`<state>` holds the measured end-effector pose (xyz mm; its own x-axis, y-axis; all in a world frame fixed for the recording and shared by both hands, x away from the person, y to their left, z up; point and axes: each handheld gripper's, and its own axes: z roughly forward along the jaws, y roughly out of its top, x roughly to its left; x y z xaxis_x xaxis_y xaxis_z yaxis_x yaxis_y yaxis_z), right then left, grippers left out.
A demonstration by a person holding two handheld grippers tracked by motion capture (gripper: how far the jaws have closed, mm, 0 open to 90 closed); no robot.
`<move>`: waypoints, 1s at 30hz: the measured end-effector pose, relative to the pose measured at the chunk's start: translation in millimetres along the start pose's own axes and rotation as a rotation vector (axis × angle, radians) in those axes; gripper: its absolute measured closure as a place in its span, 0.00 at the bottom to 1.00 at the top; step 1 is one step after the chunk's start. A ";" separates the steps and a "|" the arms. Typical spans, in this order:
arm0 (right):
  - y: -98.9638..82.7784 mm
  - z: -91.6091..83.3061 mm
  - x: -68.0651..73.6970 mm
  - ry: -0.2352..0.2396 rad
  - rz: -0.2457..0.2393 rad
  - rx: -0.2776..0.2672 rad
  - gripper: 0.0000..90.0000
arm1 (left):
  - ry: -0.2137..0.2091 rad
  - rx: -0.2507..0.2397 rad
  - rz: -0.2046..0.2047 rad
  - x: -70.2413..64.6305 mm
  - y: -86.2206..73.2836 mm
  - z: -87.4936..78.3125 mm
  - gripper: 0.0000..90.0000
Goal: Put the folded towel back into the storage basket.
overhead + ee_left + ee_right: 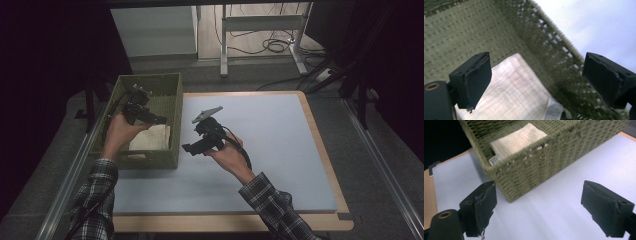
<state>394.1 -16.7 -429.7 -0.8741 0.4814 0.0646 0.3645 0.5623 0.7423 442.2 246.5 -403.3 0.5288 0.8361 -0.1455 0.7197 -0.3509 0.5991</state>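
A folded cream cloth lies inside a green woven basket at the table's left. My left gripper hangs over the basket above the cloth, open, with nothing between its jaws. My right gripper is held over the pale blue mat just right of the basket, pointing at the basket's near corner, open and holding nothing.
The mat covers a wooden table. A small white label hangs from the cloth's edge. Beyond the table stand a white cabinet and a metal frame with cables on the floor.
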 end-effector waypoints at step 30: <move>-85.2 -43.5 -31.8 -0.053 0.025 0.035 0.08 | -0.015 0.067 0.188 -78.9 38.2 36.2 0.04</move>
<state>376.9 -109.1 -465.9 -0.8470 0.5296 0.0466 0.3973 0.5724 0.7173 444.3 151.9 -397.4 0.6632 0.7469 -0.0478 0.6357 -0.5284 0.5627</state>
